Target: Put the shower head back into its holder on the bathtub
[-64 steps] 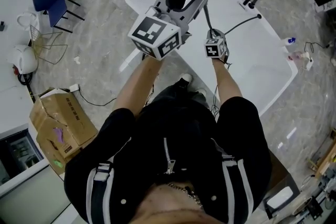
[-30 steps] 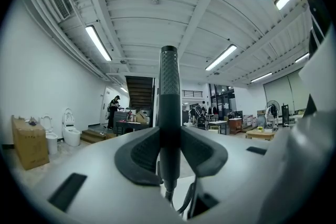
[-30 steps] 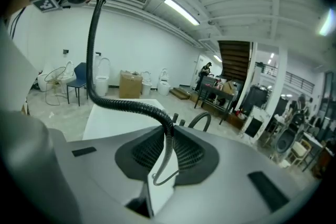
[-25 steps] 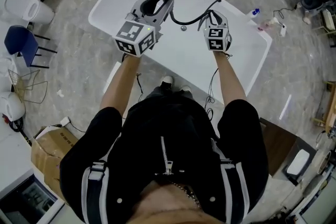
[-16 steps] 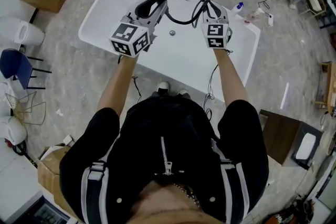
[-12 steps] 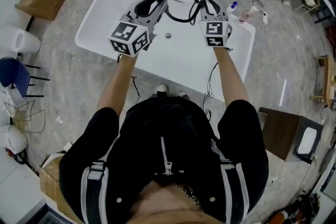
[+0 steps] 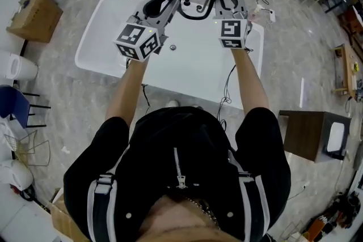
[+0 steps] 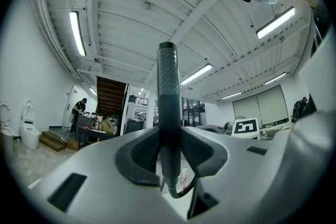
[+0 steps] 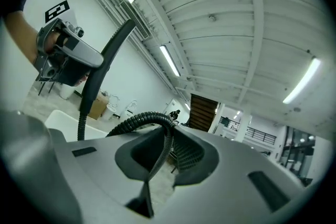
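We pinch the stiff, probably slick black wand-shaped shower head (image 8: 167,86) mid-handle in our left tool (image 8: 169,144), above the white bathtub (image 7: 99,37), our right tool (image 9: 167,152) clamping its floppy ribbed black hose (image 9: 142,119).

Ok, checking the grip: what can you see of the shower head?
The shower head is a slim dark stick with a finely textured surface, upright, clamped near its lower end in the left gripper. A ribbed dark hose leaves its bottom and runs to the right gripper, which pinches it. It is held over the white bathtub.
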`<state>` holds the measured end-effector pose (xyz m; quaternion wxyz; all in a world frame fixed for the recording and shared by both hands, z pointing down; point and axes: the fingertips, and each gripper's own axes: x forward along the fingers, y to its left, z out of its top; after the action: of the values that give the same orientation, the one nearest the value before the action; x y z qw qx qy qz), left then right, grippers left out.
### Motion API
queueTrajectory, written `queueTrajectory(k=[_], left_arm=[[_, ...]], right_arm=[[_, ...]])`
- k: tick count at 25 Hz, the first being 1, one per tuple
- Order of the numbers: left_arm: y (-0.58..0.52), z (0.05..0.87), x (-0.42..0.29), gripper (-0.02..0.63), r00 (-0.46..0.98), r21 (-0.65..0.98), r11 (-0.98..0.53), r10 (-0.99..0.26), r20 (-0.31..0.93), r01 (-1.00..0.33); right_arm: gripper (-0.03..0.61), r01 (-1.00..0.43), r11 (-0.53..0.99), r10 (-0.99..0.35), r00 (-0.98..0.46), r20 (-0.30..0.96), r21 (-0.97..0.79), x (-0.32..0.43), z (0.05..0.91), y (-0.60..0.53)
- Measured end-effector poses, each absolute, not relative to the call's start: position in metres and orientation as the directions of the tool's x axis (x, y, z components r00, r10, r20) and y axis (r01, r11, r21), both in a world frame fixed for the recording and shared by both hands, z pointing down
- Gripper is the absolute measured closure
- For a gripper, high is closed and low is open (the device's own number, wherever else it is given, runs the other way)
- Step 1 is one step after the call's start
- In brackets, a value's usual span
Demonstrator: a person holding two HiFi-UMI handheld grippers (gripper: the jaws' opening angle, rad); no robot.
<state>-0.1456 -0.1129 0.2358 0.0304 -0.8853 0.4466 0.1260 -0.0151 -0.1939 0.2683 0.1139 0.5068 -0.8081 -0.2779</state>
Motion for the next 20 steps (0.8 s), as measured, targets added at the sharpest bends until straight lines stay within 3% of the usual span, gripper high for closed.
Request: queueTrajectory(k=[20], left_arm=[[-0.127,0.243,-0.128,0.482,0.641,0.065,-0.671,-0.728,-0.242,-0.738]], right_arm=[[0.516,-0.802,0.247,-0.924,-0.364,-0.116,0.543,0.01,0.266,-0.196]])
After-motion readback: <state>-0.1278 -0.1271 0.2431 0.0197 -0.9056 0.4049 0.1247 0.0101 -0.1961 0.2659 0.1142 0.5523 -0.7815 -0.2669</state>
